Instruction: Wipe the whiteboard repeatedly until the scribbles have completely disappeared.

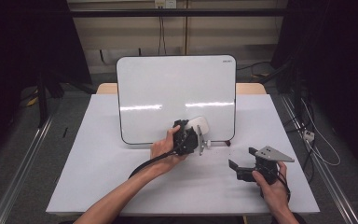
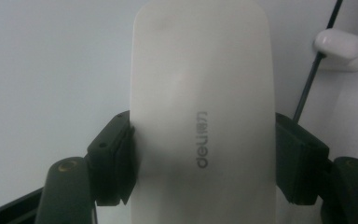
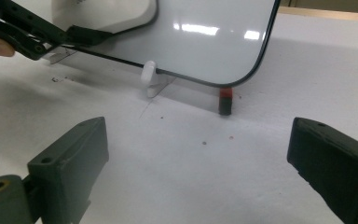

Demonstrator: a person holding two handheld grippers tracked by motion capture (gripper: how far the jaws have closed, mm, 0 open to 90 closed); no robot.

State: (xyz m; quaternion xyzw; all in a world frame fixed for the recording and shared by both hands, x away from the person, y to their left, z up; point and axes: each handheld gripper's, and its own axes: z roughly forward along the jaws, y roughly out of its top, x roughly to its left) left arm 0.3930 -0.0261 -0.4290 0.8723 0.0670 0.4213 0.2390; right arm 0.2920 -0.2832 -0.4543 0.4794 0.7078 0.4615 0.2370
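A white "deli" eraser [image 2: 203, 107] sits between the two black pads [image 2: 114, 163] of my left gripper [image 2: 204, 158], which is shut on its sides. From above, my left gripper [image 1: 192, 131] holds the eraser [image 1: 199, 124] against the lower right part of the upright whiteboard [image 1: 177, 93]. The board's face looks blank apart from light reflections. My right gripper [image 1: 242, 161] is low over the table to the right, open with nothing between its jaws. In the right gripper view, the right gripper [image 3: 198, 158] faces the board's lower corner [image 3: 205, 37], and the eraser [image 3: 107, 11] shows at top left.
The whiteboard stands on a white table [image 1: 98, 163] on a white plastic foot [image 3: 149, 74]. A small red and black piece [image 3: 225, 100] stands on the table under the board's corner. Cables and dark stands surround the table.
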